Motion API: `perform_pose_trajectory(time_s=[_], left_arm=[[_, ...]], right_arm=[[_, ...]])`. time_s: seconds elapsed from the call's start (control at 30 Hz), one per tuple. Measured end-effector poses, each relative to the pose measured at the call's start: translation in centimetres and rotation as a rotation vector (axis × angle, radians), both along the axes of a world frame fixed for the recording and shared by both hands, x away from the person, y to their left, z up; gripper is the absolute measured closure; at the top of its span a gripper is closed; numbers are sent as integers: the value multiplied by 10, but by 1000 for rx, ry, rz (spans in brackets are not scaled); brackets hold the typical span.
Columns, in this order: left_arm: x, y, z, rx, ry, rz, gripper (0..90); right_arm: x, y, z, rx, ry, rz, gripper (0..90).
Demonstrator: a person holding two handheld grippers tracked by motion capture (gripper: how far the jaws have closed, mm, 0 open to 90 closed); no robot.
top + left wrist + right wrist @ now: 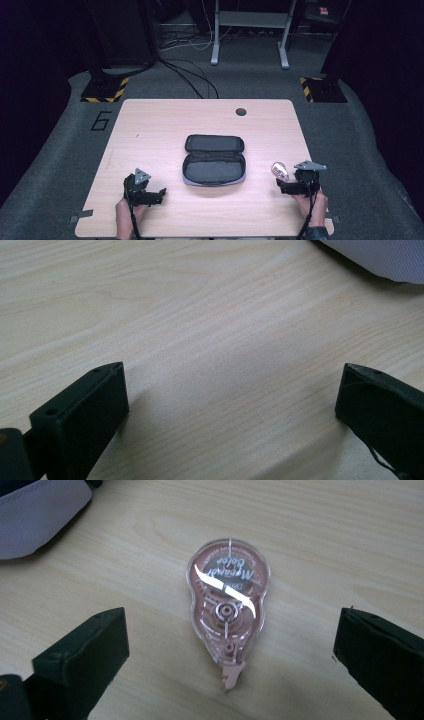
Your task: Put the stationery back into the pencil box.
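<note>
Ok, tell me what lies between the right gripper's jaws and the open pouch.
In the right gripper view, the pink correction tape dispenser lies flat ahead of the open right gripper; the pouch sits beyond, bare wood between them.

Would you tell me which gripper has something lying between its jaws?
The right gripper: the pink correction tape lies between its open jaws; the left gripper frames bare table.

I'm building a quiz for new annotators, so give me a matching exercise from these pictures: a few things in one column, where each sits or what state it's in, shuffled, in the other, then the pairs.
Things:
1. pencil case
2. correction tape
3. left gripper
4. round hole

Places or states:
A. flat on the wood between open jaws
B. open over bare wood, nothing between its jaws
C. lying unzipped at the middle of the table
D. near the table's far edge

Pairs: 1-C, 2-A, 3-B, 4-D
</note>
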State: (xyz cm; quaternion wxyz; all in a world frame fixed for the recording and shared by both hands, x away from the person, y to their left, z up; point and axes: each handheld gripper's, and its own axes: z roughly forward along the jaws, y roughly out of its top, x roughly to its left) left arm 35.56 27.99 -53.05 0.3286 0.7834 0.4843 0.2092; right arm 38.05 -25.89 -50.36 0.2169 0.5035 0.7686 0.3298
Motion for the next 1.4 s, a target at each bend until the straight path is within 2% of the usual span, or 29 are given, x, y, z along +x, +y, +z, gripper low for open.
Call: perform_pose_trajectory(time_s=[0.03,0.1,0.17,0.23,0.27,0.3,0.4,0.5,0.8,0.83,0.87,0.9,0.93,0.97,1.07,1.1,1.4], left_arm=[[0,0,0,1,-2,-1,4],[0,0,-1,-4,-11,2,4],[0,0,-1,-4,-11,2,4],[0,0,-1,-4,-10,2,4],[0,0,0,2,2,-2,4],[0,0,0,2,2,-2,4],[0,0,0,0,-1,0,5],[1,0,0,0,-1,-1,4],[1,0,0,3,-1,-4,5],[1,0,0,2,-1,-3,4],[1,0,0,3,-1,-3,5],[1,0,0,2,-1,-3,5],[1,0,0,2,-1,-3,5],[1,0,0,2,-1,-3,5],[1,0,0,2,-1,-3,5],[1,0,0,3,-1,-3,5],[1,0,0,1,-1,-4,5]], right_arm=[[2,2,0,2,-13,-8,30],[5,3,0,12,7,1,63],[10,4,-1,9,0,4,135],[12,5,-1,9,5,5,143],[13,5,-2,8,0,6,148],[17,7,-4,4,13,-4,193],[20,7,-5,-2,16,11,218],[23,11,-7,-3,21,7,282],[25,13,-12,-17,30,4,370],[24,14,-13,-11,44,-3,390],[24,12,-13,-14,31,14,406],[23,11,-13,-12,37,23,427],[23,11,-13,-12,37,23,427],[22,11,-14,1,26,16,469],[21,11,-14,-6,24,20,487],[21,11,-14,-3,13,22,489],[18,11,-14,19,10,12,495]])
